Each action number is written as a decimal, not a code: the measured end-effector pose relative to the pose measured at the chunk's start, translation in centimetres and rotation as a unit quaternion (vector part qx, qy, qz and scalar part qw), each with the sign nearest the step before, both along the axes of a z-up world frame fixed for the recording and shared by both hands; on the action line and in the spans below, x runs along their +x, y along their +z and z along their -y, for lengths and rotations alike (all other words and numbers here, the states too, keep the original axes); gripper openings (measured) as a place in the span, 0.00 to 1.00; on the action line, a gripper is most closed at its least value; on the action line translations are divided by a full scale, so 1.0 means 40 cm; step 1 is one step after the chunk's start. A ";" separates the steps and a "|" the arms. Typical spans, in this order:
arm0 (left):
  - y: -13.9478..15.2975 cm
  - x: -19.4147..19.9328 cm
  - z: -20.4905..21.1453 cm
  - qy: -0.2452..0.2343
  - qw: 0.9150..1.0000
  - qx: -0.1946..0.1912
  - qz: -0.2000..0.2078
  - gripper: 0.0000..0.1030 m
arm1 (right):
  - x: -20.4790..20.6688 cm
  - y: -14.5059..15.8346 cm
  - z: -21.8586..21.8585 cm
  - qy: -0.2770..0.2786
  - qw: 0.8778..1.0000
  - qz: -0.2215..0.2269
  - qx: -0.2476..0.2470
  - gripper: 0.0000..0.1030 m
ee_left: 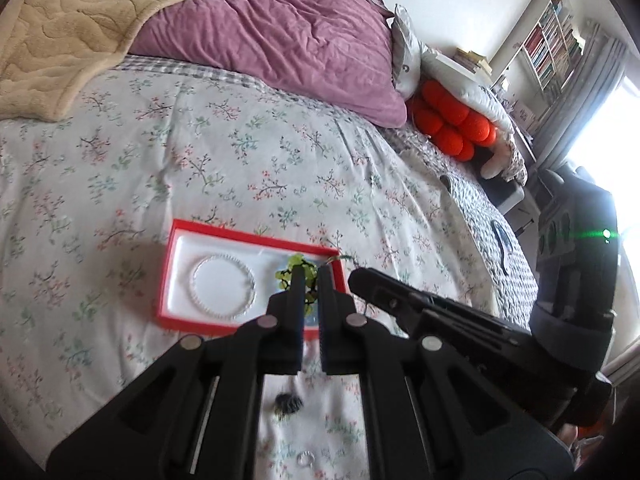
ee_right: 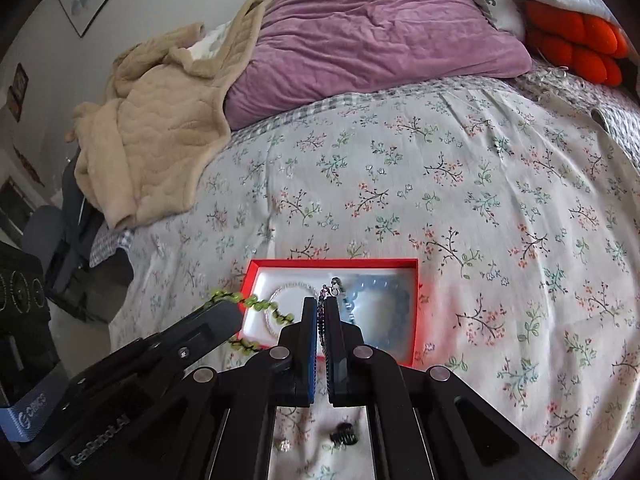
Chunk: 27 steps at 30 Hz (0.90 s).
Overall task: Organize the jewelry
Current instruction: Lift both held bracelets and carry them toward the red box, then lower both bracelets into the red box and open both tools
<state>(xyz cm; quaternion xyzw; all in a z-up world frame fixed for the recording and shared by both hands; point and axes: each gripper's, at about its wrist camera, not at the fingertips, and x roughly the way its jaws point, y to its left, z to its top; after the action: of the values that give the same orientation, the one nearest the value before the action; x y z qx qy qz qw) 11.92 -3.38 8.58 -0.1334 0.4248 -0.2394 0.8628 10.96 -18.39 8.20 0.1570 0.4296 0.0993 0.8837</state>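
A red box [ee_left: 240, 235] with a white lining lies on the floral bedspread. It holds a silver bracelet [ee_left: 223, 286] and a pale blue bead bracelet [ee_right: 384, 292]. My left gripper [ee_left: 311, 277] is shut on a green bead bracelet [ee_left: 298, 265] just above the box's right half. In the right wrist view that green bracelet [ee_right: 256, 304] dangles from the left gripper [ee_right: 230, 311] over the box's left edge [ee_right: 249, 276]. My right gripper [ee_right: 320, 305] is shut on a thin dark bead chain [ee_right: 334, 283], which hangs over the box's middle. The right gripper [ee_left: 355, 278] sits close beside the left one.
A small dark clip [ee_right: 344, 438] and a small ring [ee_right: 285, 445] lie on the bedspread near me, below the box. At the head of the bed are a purple pillow [ee_left: 280, 32], a beige blanket [ee_right: 152, 132] and an orange cushion [ee_left: 452, 120]. The bed edge drops off at the left [ee_right: 120, 280].
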 end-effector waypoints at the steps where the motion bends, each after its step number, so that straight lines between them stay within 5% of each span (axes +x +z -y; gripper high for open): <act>1: -0.010 0.008 0.001 0.001 1.000 0.003 0.000 0.06 | 0.004 -0.003 0.000 -0.001 1.000 0.000 0.000 0.03; 10: -0.117 0.075 -0.018 0.025 0.997 0.070 -0.011 0.06 | 0.045 -0.047 -0.029 0.004 1.000 -0.015 0.004 0.03; 16: -0.140 0.099 -0.042 0.042 0.994 0.098 -0.007 0.06 | 0.062 -0.063 -0.074 0.021 1.000 -0.015 -0.002 0.03; 27: -0.160 0.107 -0.046 0.050 0.991 0.123 -0.010 0.06 | 0.098 -0.155 -0.001 -0.026 0.997 -0.053 -0.045 0.04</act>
<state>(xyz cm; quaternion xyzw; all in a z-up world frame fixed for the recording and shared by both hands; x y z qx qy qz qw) 16.21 -1.52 2.18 -0.0496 0.4522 -0.1408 0.8793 14.87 -18.36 2.01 0.1332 0.4753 0.0483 0.8683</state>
